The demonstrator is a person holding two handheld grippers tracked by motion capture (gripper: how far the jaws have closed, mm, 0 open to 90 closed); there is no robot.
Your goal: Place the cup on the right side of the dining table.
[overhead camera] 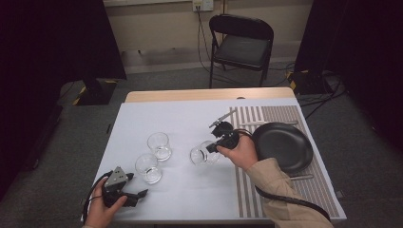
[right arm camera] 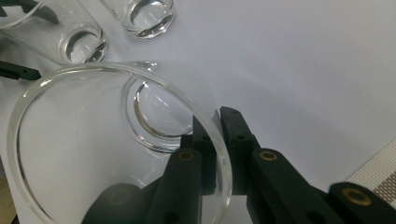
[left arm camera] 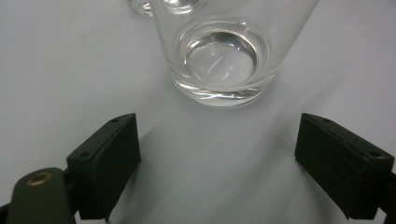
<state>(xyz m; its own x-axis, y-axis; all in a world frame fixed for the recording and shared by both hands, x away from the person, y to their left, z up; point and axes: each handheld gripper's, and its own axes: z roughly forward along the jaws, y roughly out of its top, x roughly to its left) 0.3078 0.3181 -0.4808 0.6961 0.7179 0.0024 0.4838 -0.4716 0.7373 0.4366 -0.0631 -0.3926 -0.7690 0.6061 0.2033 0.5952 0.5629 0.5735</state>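
Three clear glasses are on the white cloth [overhead camera: 180, 118]. My right gripper [overhead camera: 219, 145] is shut on the rim of one glass [overhead camera: 203, 154], which is tipped on its side above the cloth. In the right gripper view one jaw is inside the wall of the held glass [right arm camera: 70, 140] and one outside, at the right gripper [right arm camera: 217, 121]. Two more glasses [overhead camera: 158, 146] [overhead camera: 148, 168] stand upright to the left. My left gripper [overhead camera: 138, 194] rests near the front left edge. Its jaws stand wide open at the left gripper [left arm camera: 219, 163], short of the nearest glass [left arm camera: 219, 56].
A black plate [overhead camera: 283, 145] lies on a striped placemat [overhead camera: 285, 190] at the right, with cutlery [overhead camera: 259, 123] behind it and another piece [overhead camera: 302, 177] in front. A black folding chair [overhead camera: 241, 45] stands beyond the table.
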